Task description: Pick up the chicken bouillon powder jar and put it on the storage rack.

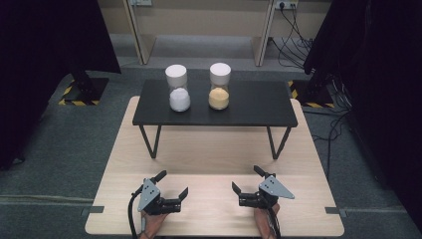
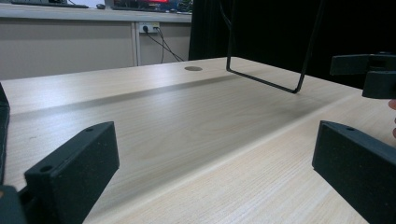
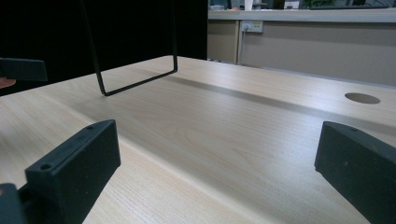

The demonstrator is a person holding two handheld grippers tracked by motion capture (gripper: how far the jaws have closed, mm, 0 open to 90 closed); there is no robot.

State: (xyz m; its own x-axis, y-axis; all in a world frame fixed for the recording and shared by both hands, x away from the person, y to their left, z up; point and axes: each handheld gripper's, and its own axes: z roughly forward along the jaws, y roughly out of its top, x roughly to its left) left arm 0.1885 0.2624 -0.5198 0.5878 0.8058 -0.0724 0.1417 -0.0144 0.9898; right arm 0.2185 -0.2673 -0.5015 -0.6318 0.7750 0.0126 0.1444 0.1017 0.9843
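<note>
Two hourglass-shaped jars with white caps stand on a low black shelf (image 1: 249,107). The left jar (image 1: 177,88) holds white powder, the right jar (image 1: 219,87) yellow powder. My left gripper (image 1: 173,183) rests near the front edge of the wooden table (image 1: 214,149), jaws wide apart and empty, pointing right. My right gripper (image 1: 245,178) mirrors it, open and empty, pointing left. In the left gripper view my left gripper (image 2: 215,158) spans bare wood. The right gripper view shows the same for my right gripper (image 3: 217,158).
The shelf stands on thin black wire legs (image 2: 275,79) (image 3: 135,79). A round cable hole (image 2: 193,68) (image 3: 362,98) sits in the tabletop. Black curtains hang on both sides, and cables lie on the floor (image 1: 293,45) at the back right.
</note>
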